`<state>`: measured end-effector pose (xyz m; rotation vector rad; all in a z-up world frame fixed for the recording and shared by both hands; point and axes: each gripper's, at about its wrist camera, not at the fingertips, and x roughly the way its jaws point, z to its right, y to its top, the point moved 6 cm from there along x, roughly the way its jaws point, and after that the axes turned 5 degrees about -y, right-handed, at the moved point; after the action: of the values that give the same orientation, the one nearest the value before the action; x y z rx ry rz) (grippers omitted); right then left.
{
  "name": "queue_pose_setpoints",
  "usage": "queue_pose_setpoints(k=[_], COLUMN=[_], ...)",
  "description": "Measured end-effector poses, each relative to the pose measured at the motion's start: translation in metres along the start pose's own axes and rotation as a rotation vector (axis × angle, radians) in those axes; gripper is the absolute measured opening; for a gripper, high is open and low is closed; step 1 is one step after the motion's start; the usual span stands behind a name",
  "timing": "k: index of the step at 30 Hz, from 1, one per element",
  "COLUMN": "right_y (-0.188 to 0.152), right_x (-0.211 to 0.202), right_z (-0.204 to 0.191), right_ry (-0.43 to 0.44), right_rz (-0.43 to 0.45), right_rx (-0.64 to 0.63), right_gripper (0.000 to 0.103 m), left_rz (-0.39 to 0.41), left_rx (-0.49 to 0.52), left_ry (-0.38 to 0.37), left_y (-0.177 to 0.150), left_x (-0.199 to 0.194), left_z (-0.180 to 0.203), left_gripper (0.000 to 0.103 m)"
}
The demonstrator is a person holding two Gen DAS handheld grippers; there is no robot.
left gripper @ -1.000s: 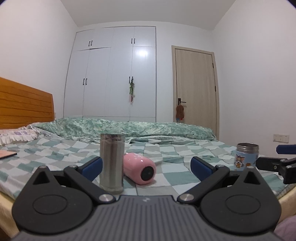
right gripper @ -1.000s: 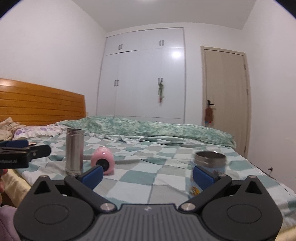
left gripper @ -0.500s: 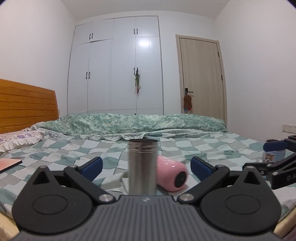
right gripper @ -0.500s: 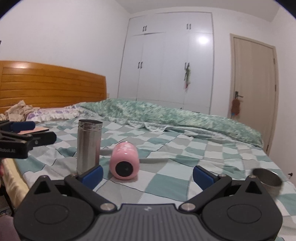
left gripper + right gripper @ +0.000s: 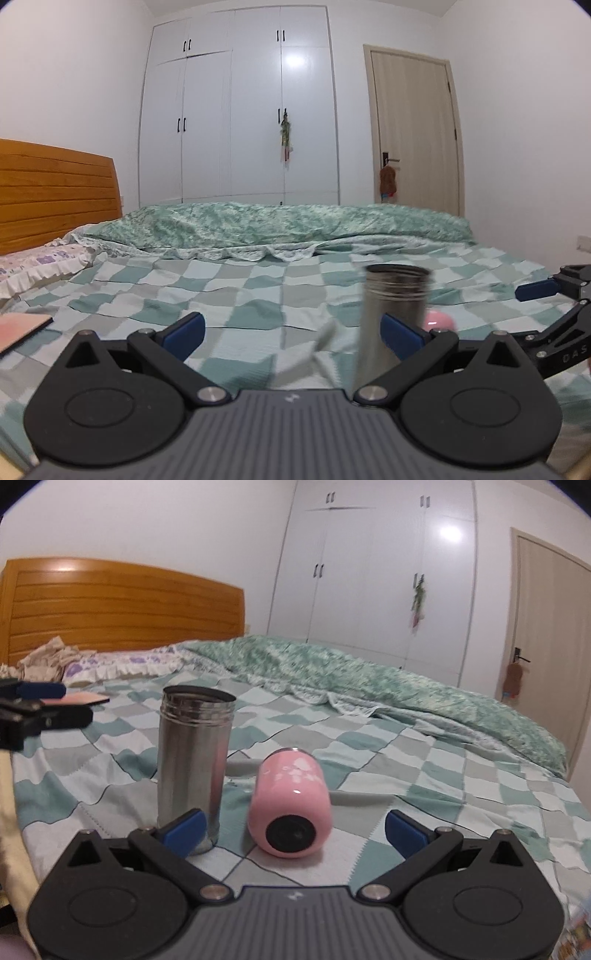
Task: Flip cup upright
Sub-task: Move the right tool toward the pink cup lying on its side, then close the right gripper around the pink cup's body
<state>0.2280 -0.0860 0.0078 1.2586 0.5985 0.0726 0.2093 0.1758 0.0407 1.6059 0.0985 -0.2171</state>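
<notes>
Right now the pink cup [image 5: 290, 806] lies on its side on the checked bedspread [image 5: 424, 775], its dark round end turned toward my right tool [image 5: 293, 830] and its far end pointing away up the bed. It is short and rounded, glossy pink, with pale flower-like marks on the upper side. Just to its left stands a steel tumbler [image 5: 194, 770], upright, open at the top, with a threaded rim; the two are close together but I see a narrow strip of bedspread between them.

My right tool is spread wide and grips nothing. Its blue pads [image 5: 184, 830] sit on either side of the cup in the view, short of it and not touching; the left pad overlaps the foot of the tumbler in the picture, though I cannot tell whether it touches.

My left tool [image 5: 291, 332] is likewise spread wide and empty. From its camera the tumbler [image 5: 393, 317] stands blurred just behind the right pad [image 5: 400, 336], and only a sliver of the pink cup [image 5: 441, 320] shows past it. The right tool appears at that view's right edge, and its black arm carries pale letters that read "DAS" before the edge cuts them off.

A flat pinkish book or tablet [image 5: 74, 699] lies on the bed toward the wooden headboard [image 5: 122, 605]. White wardrobes [image 5: 240, 107] and a closed door [image 5: 413, 129] stand behind.
</notes>
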Motion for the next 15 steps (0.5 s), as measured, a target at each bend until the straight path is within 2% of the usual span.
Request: queue_pose_setpoints(k=[5,9,15], right_y=[0.016,0.024,0.026], right_x=[0.042,0.072,0.107], right_z=[-0.005,-0.002,0.004], right_ry=[0.013,-0.005,0.074], right_rz=[-0.089,-0.147,-0.222], right_rx=[-0.056,-0.095,-0.05], right_gripper=[0.103,0.103,0.103], left_rz=[-0.087,-0.153,-0.261], left_rx=[0.069,0.1,0.17], left_ry=[-0.024,-0.093,-0.198], left_y=[0.008,0.011,0.012], left_x=[0.035,0.07,0.121], left_z=[-0.026,-0.041,-0.049], left_gripper=[0.103,0.103,0.103])
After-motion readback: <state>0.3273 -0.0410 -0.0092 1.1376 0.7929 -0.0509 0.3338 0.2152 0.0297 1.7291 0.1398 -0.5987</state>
